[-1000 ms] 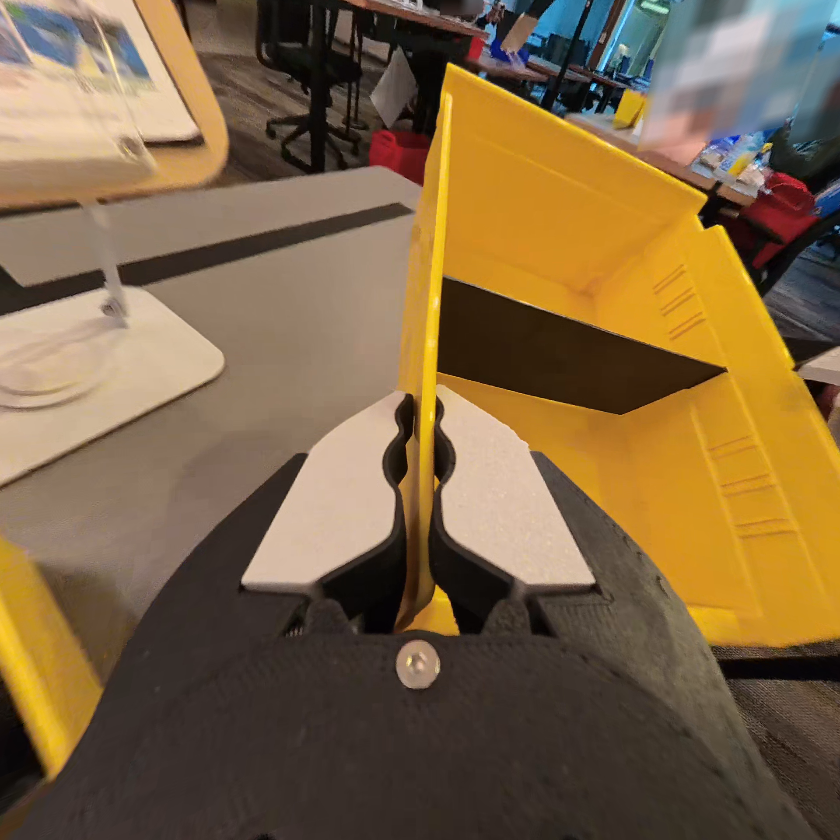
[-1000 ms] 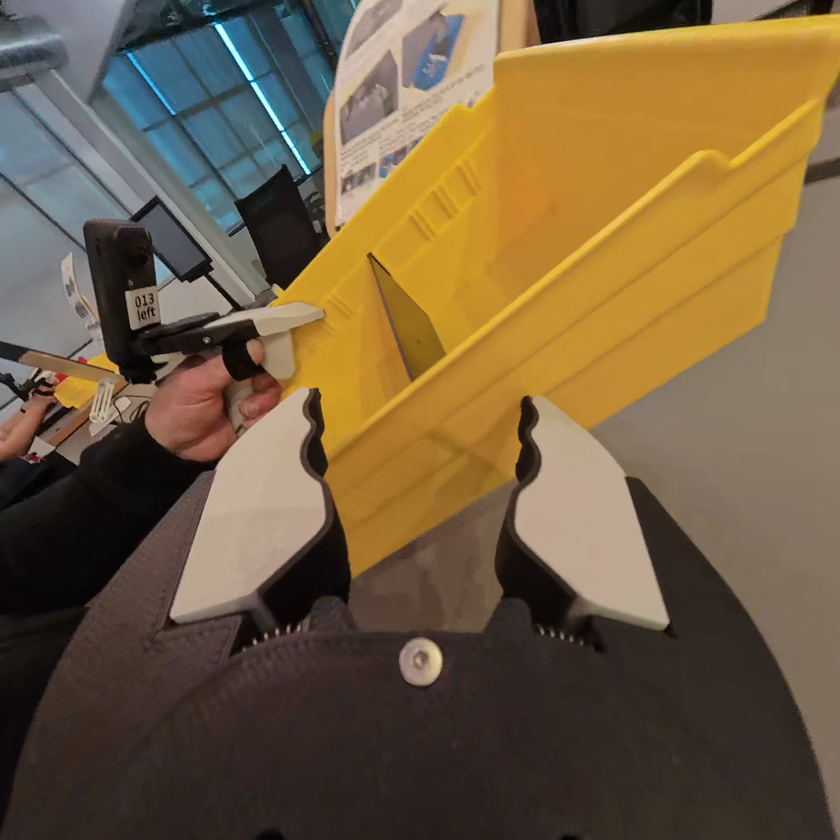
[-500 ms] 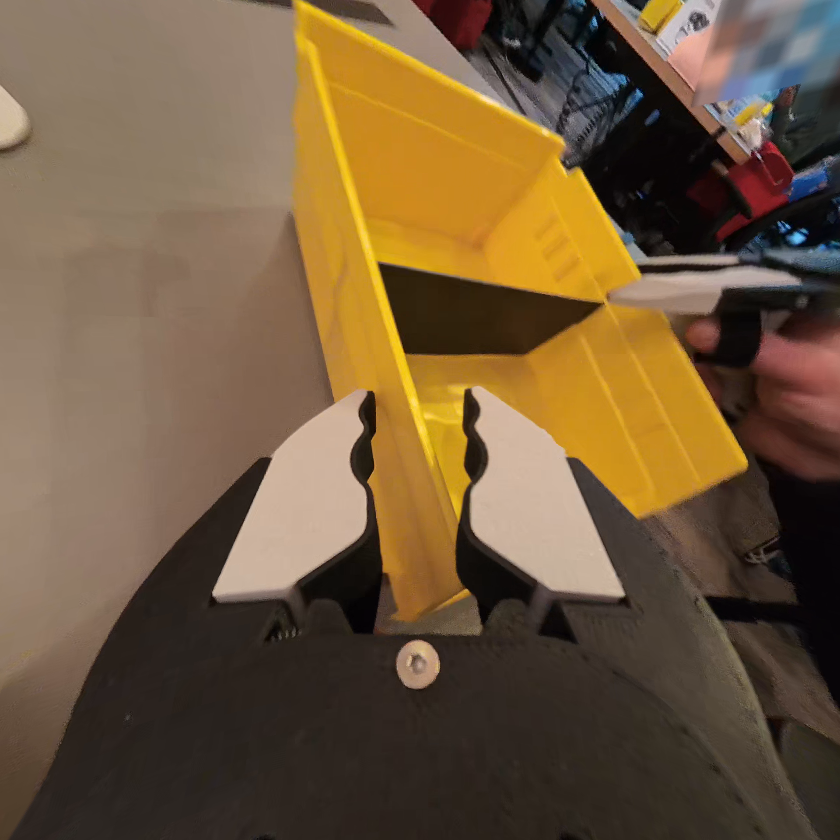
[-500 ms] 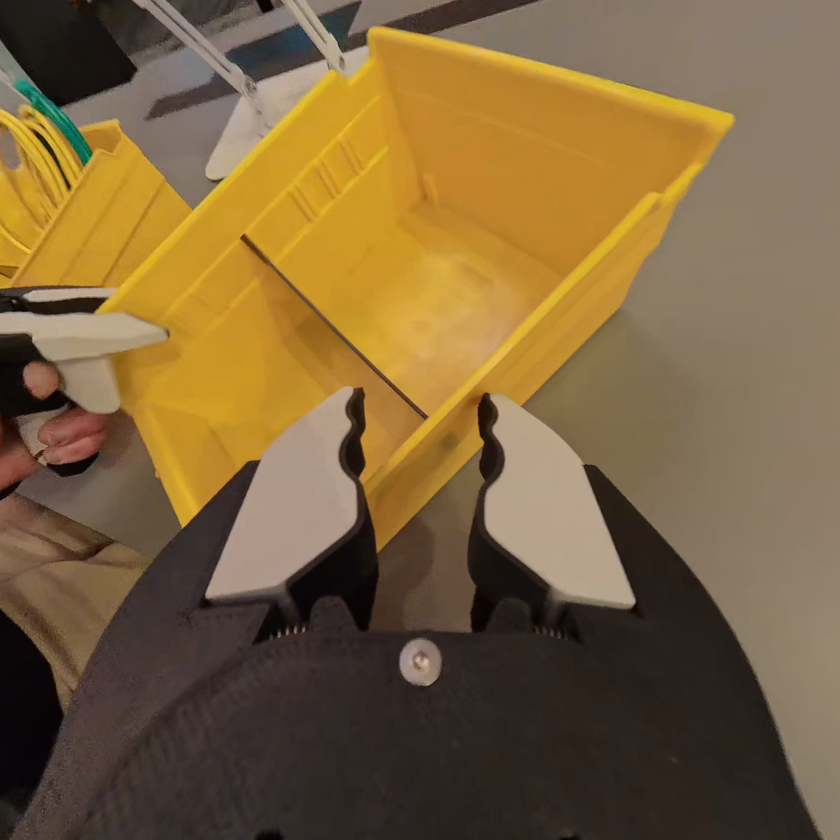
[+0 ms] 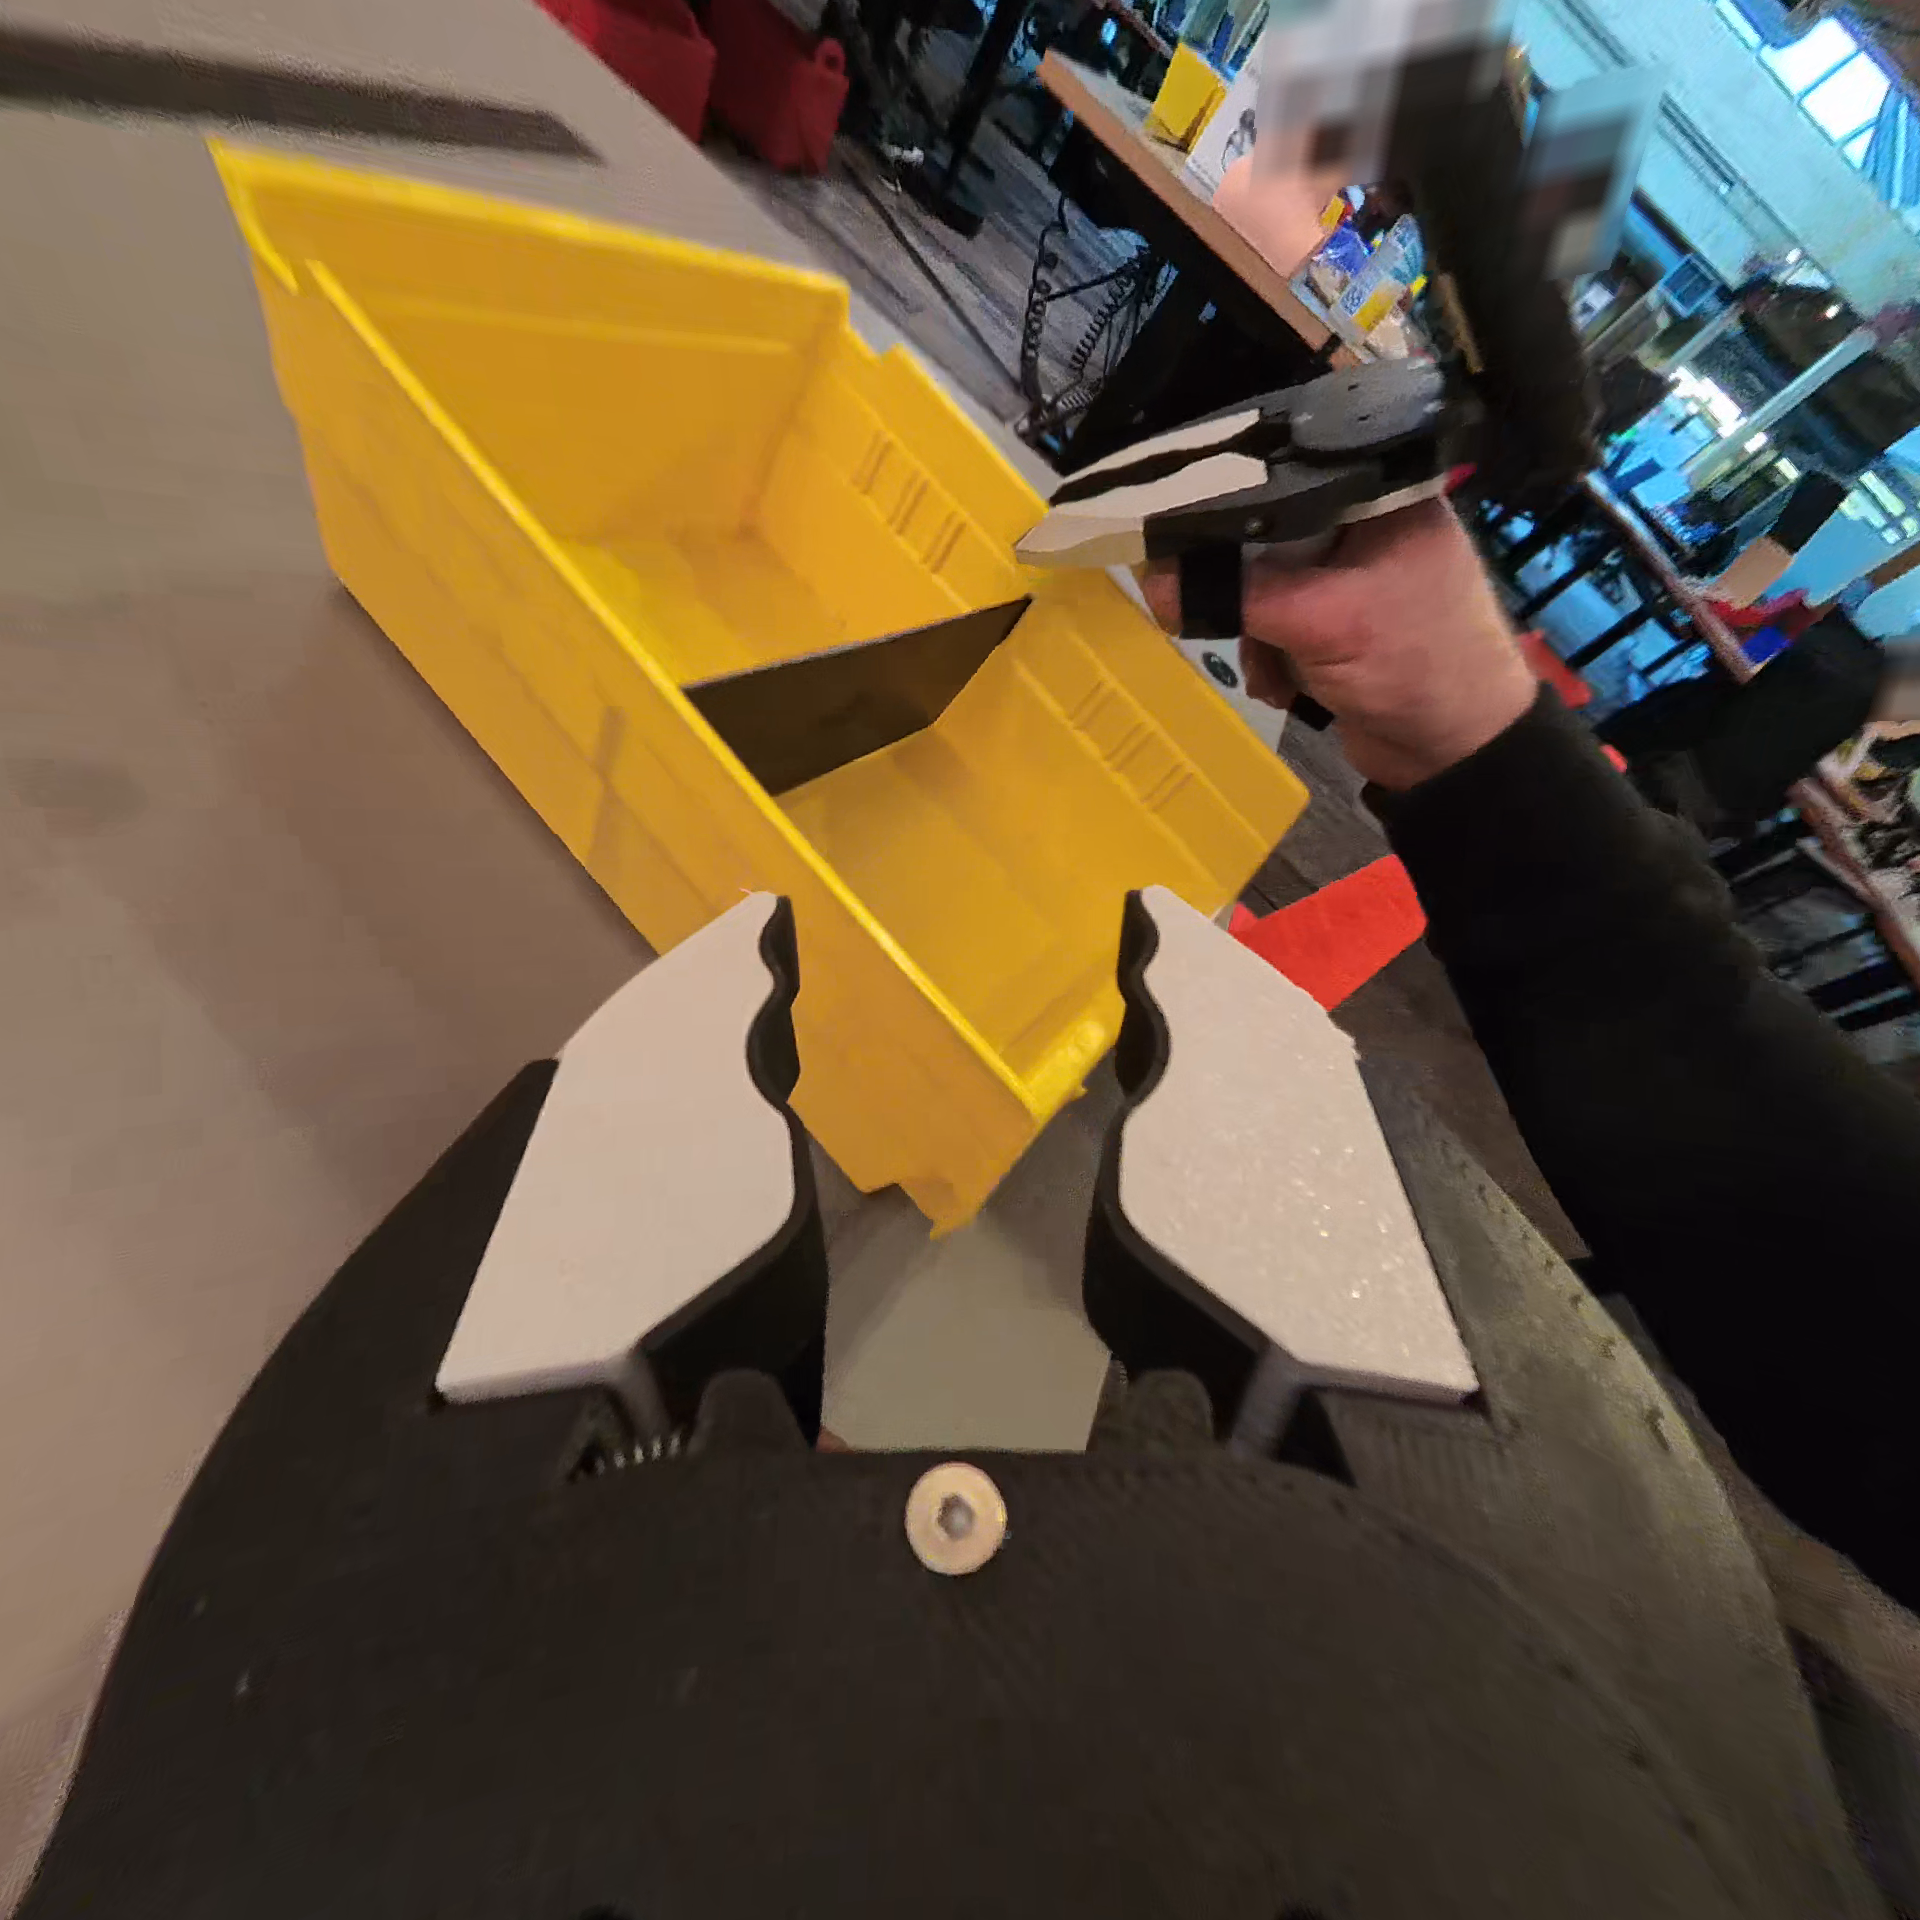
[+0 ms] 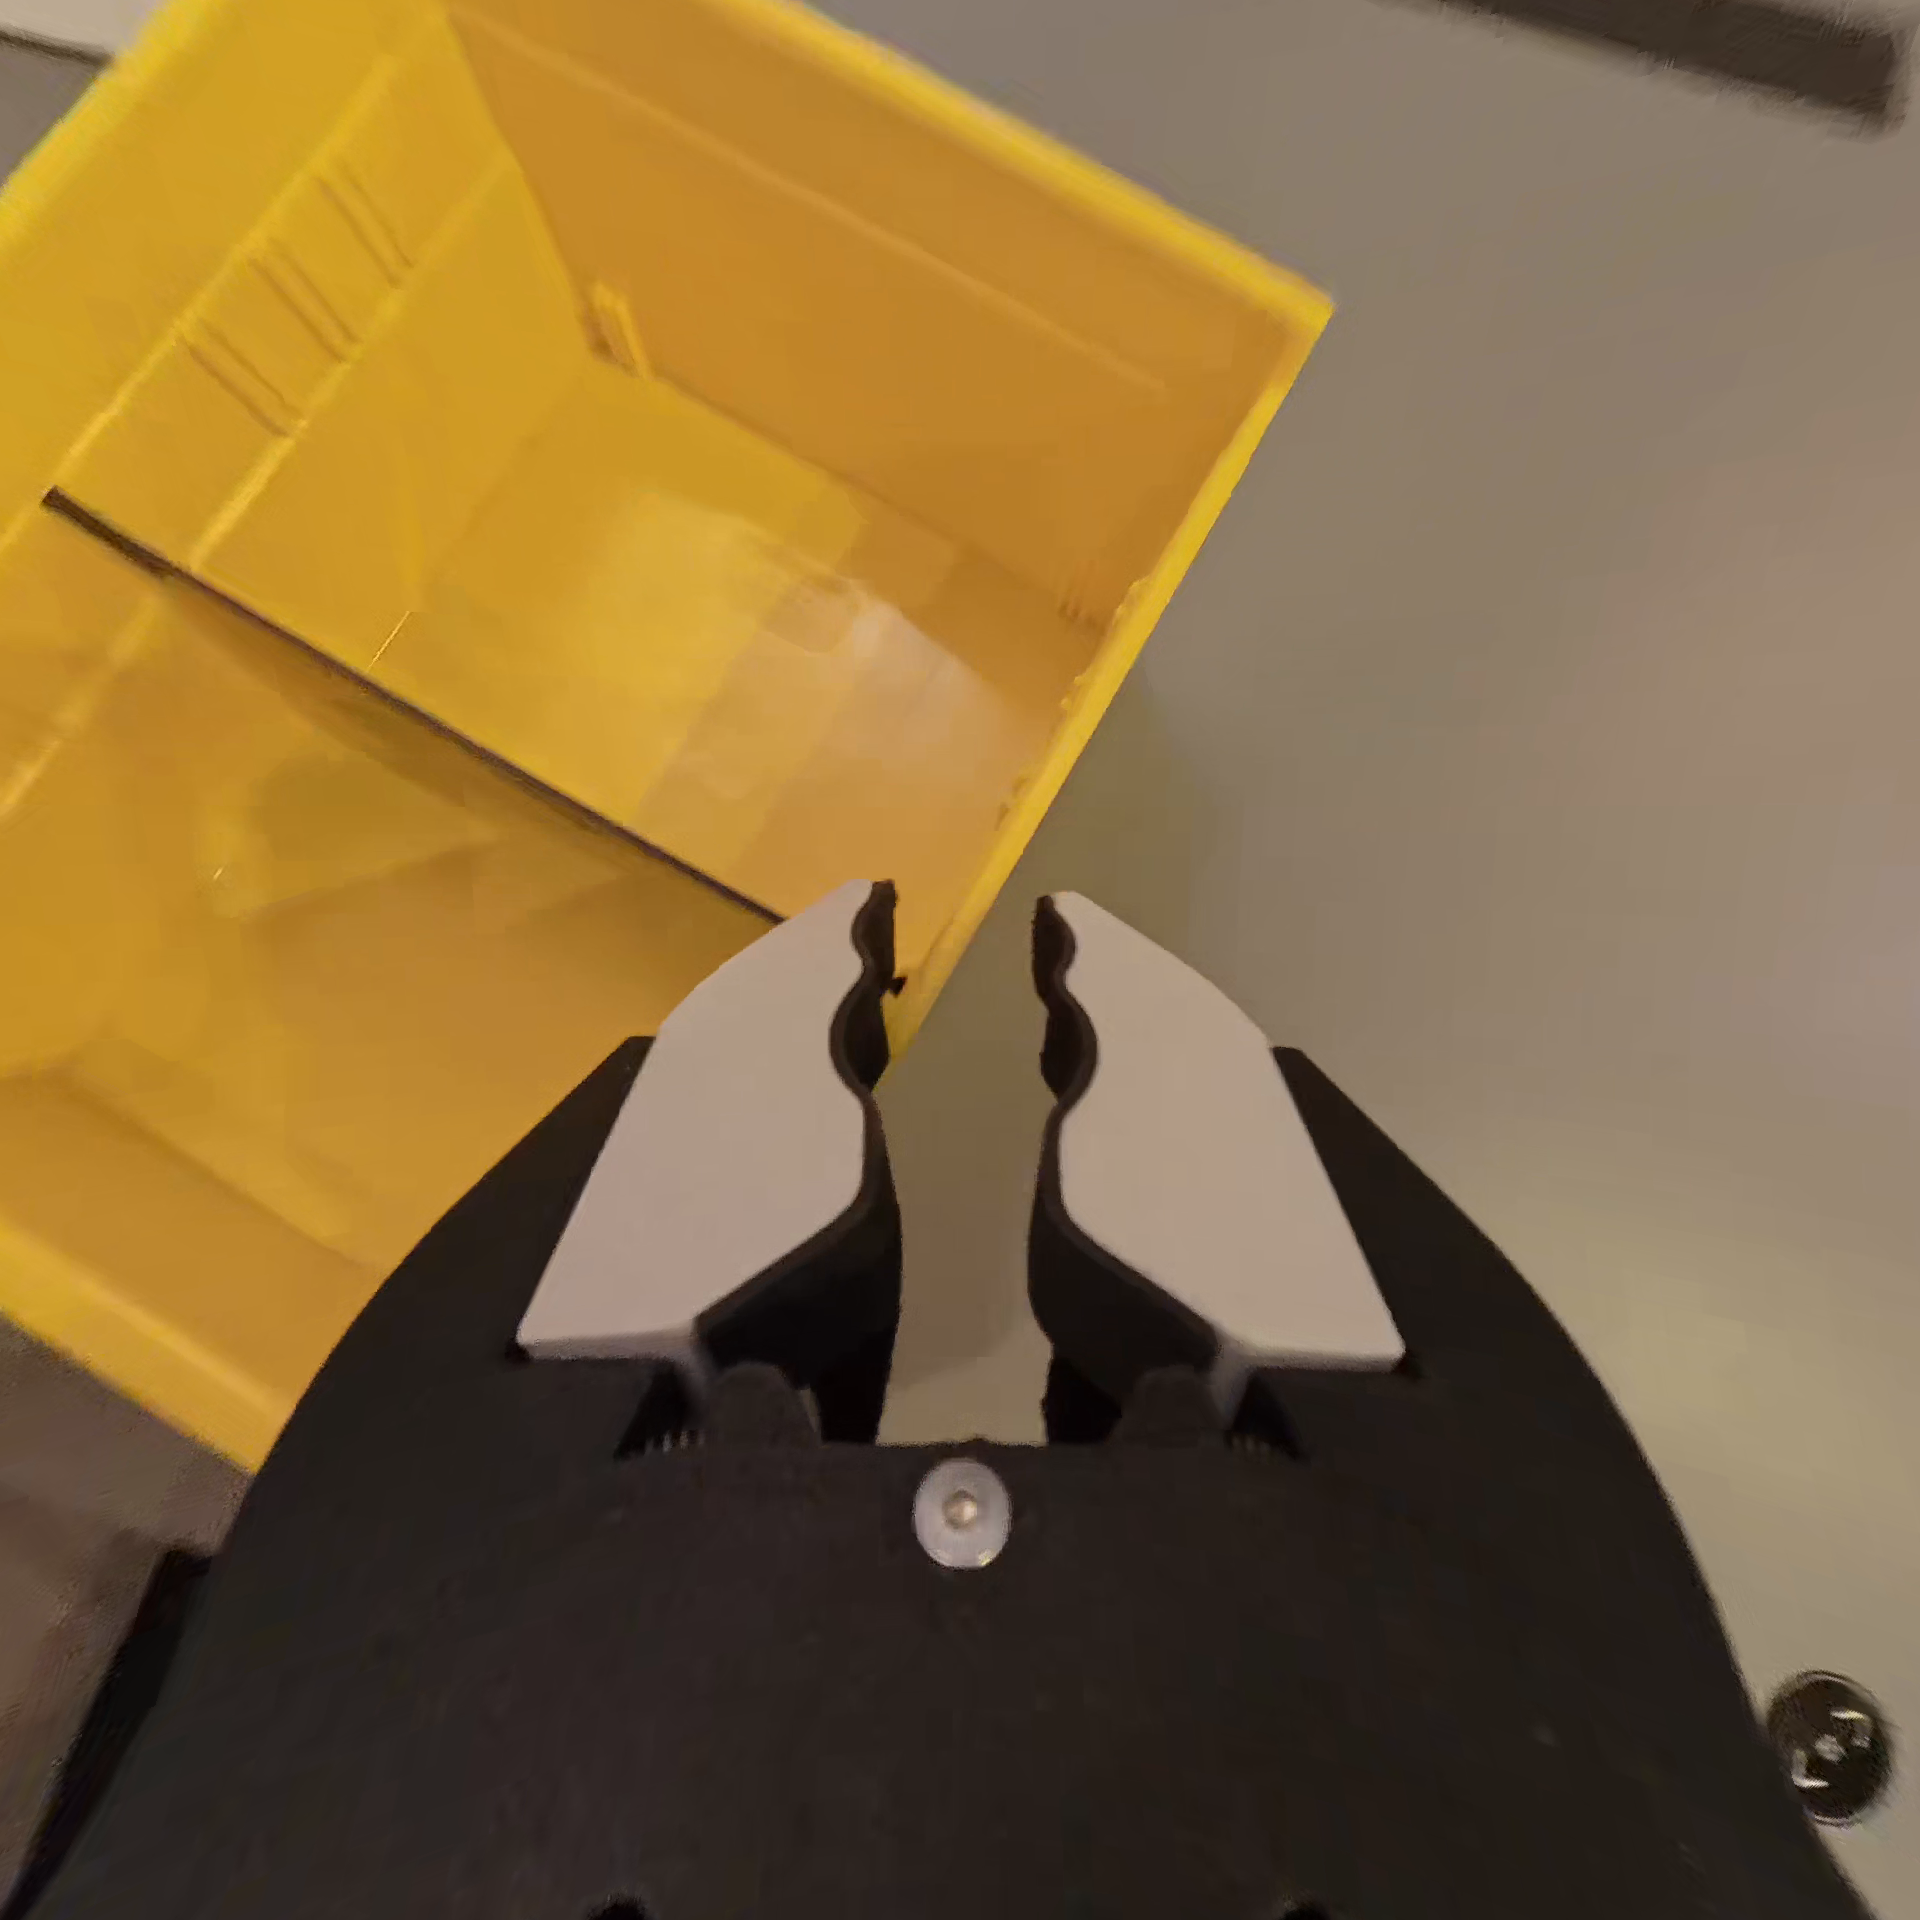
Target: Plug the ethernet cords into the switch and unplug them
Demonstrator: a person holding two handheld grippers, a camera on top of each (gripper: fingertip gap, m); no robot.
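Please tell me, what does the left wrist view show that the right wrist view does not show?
Only the left wrist view shows the person's hand with the right gripper seen from outside, a red patch, and desks behind. Only the right wrist view shows a small round metal fitting on the table. Both show the empty yellow bin with its black divider.

Left wrist view: close behind near corner of yellow bin [image 5: 582, 540], looking along its length, slightly downward, toward room beyond bench [image 5: 187, 852]. Right wrist view: close above bin [image 6: 727, 343] side wall, looking steeply down into it. Both views share bin, its black divider [image 5: 852, 707] and grey bench.
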